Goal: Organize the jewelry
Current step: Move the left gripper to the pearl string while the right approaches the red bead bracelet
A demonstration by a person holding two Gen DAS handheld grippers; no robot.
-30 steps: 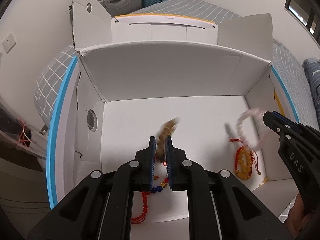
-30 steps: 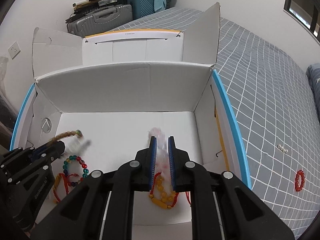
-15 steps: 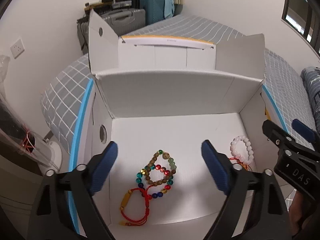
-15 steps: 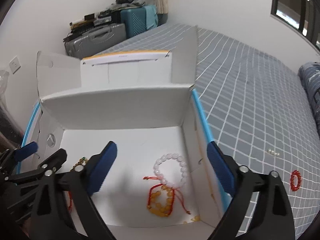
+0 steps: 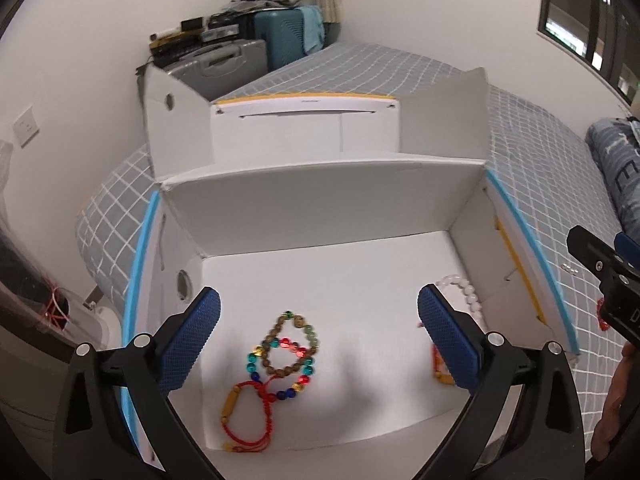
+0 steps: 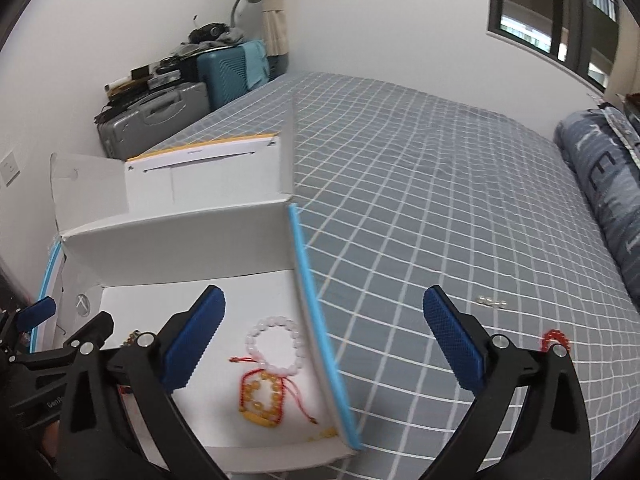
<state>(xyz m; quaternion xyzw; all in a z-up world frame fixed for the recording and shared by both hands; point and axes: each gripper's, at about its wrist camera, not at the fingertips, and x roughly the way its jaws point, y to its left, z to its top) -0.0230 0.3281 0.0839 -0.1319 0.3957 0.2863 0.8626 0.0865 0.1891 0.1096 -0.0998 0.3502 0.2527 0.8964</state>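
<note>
White box held the sorted bracelets, so both grippers hung spread (empty) above it.

In your left view, your own right finger covers part of the white bracelet and nearly all of the amber one beside it. In your right view, the red bracelet on the bed sits half behind the finger linkage, and the tiny pale beads beyond are too small for you to identify. The brown bracelet barely peeks past your left gripper.
</note>
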